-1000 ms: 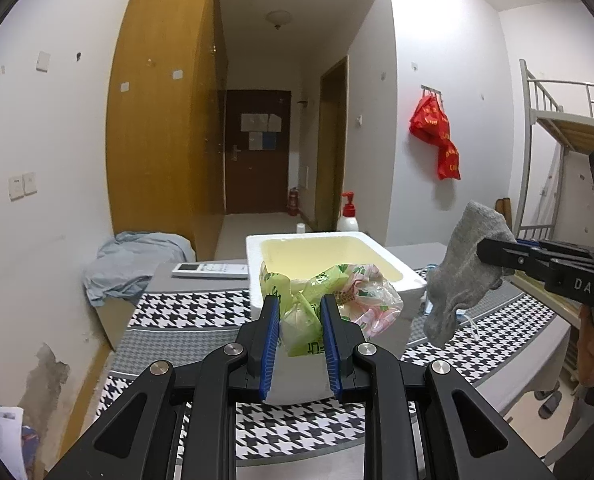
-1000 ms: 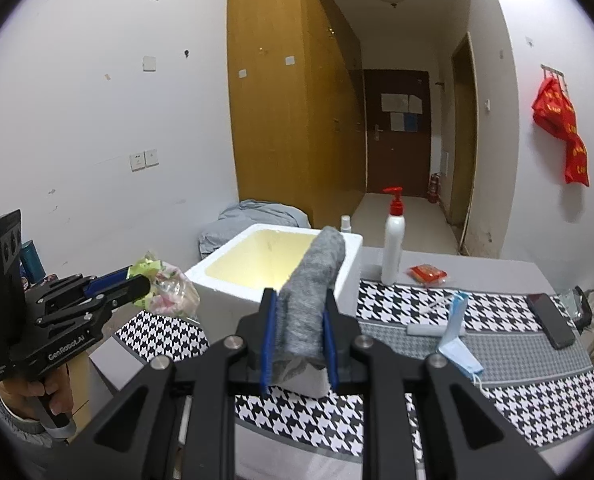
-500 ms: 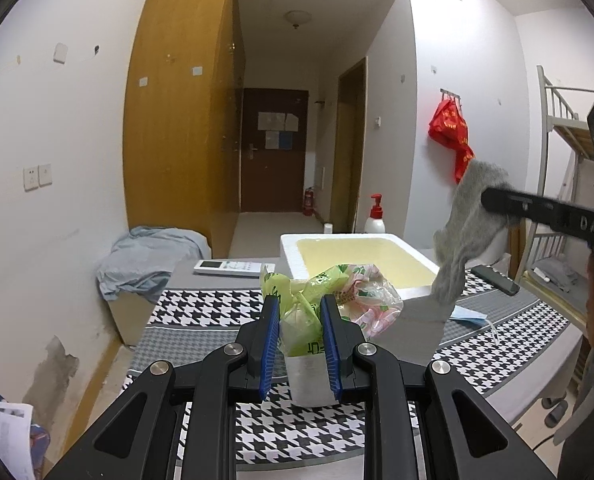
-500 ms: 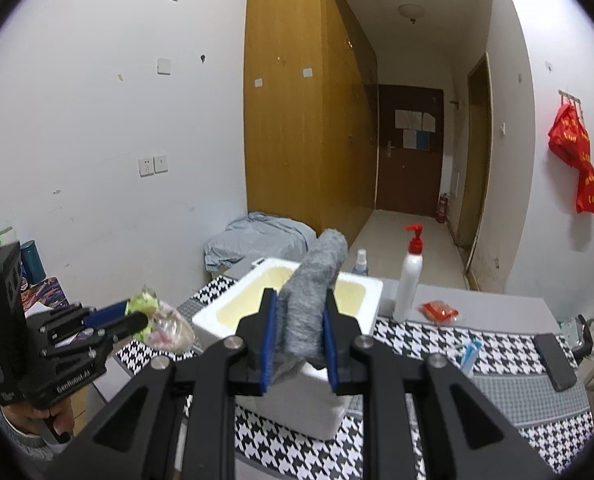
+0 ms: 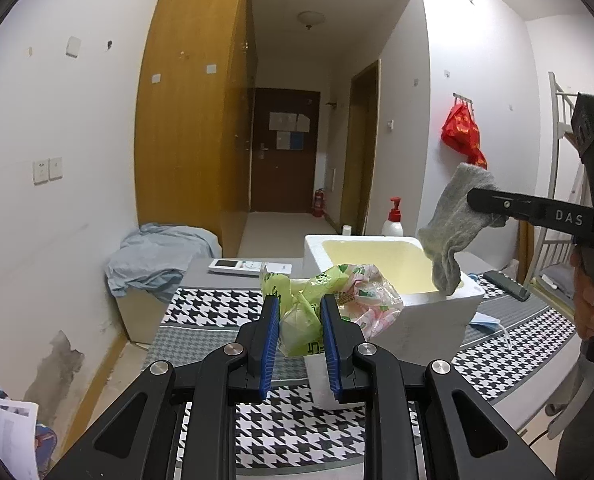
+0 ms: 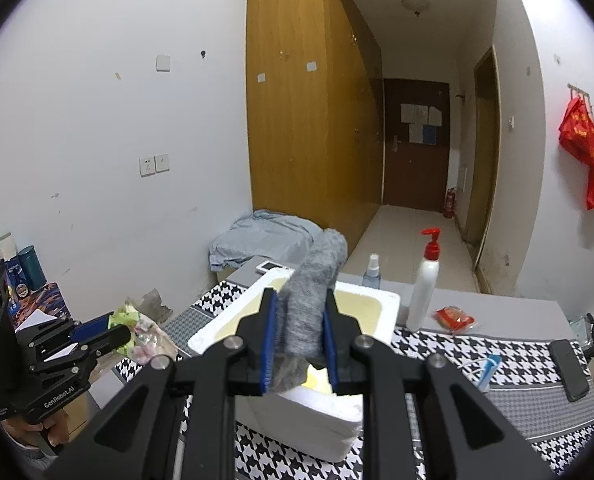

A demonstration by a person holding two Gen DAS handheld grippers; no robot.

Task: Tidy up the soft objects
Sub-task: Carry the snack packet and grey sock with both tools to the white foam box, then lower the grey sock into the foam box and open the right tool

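My left gripper is shut on a crinkly green and pink plastic bag, held in the air just left of a white foam box with a yellowish inside. My right gripper is shut on a grey sock, held over the box's near rim. In the left wrist view the sock hangs from the right gripper, its toe touching the box's right rim. The left gripper with the bag shows at the lower left of the right wrist view.
The box stands on a table with a houndstooth cloth. On it lie a pump bottle, a small spray bottle, a red packet, a phone, a face mask and a remote. Blue-grey fabric lies at the left.
Both grippers have risen and pulled back from the box, still holding their items. The sock's toe now hangs at the box's right rim.
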